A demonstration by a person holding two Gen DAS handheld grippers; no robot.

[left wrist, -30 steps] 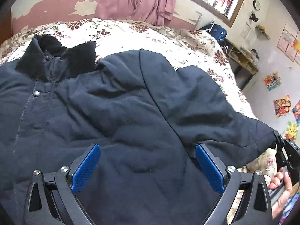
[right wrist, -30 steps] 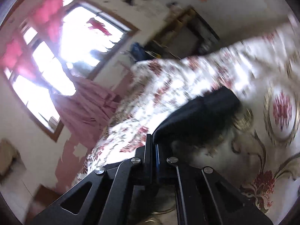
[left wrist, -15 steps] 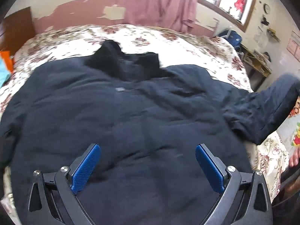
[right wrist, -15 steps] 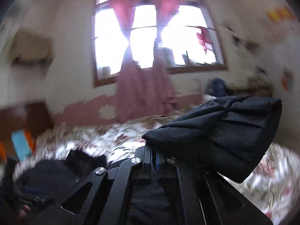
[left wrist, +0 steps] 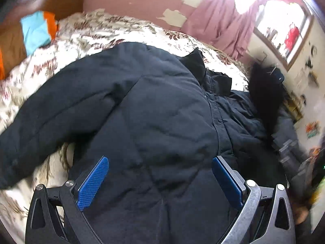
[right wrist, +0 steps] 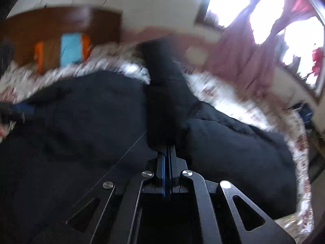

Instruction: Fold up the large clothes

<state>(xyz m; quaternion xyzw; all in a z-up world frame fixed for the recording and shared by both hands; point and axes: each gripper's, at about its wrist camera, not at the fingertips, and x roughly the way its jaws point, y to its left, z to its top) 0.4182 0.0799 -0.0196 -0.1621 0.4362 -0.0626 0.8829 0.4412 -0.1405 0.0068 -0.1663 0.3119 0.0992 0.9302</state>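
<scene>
A large dark navy jacket (left wrist: 154, 118) lies spread on the floral bedspread (left wrist: 97, 32), with its collar (left wrist: 203, 69) toward the far side. My left gripper (left wrist: 160, 174) hovers open over the jacket's body, its blue pads (left wrist: 92, 183) wide apart and nothing between them. My right gripper (right wrist: 167, 152) is shut on the jacket's sleeve (right wrist: 162, 97), which rises from the jaws over the jacket's body (right wrist: 81, 132). In the left wrist view that lifted sleeve (left wrist: 262, 89) shows as a dark blurred shape at the right. The other sleeve (left wrist: 50, 109) lies out to the left.
A wooden headboard (left wrist: 50, 0) stands at the far left, with orange and light blue cloth (left wrist: 38, 30) against it. Pink curtains (left wrist: 219, 24) hang at a bright window (right wrist: 229, 2). The bed's right edge (right wrist: 300, 146) drops toward furniture by the wall. Both views are motion-blurred.
The right gripper has rolled and carried the sleeve up off the bed's edge and over the jacket's body. The left gripper has swept sideways across the jacket, still open.
</scene>
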